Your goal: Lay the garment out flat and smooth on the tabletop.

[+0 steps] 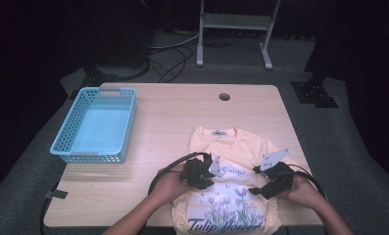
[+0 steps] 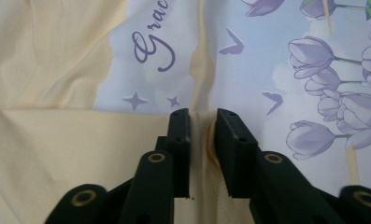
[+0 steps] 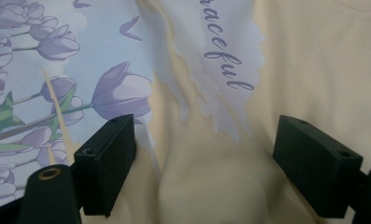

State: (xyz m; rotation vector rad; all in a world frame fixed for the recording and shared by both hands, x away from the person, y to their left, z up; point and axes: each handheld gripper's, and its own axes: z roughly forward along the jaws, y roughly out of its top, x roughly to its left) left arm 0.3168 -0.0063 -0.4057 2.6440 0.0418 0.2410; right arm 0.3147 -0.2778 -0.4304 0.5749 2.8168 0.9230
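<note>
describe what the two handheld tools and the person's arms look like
Both tools are black, blocky and angular. The left tool and the right tool each carry a grey three-cornered plate on top, and a black cable loops back from each. Up close, the jaws are flat rectangular black blocks with small screw holes, on arms with brass-coloured rivets. The forearms are bare, no sleeves showing.

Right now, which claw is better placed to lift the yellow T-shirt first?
Left. The left claw already pinches a fold of the T-shirt between its jaws; the right claw stands open over flat cloth.
</note>
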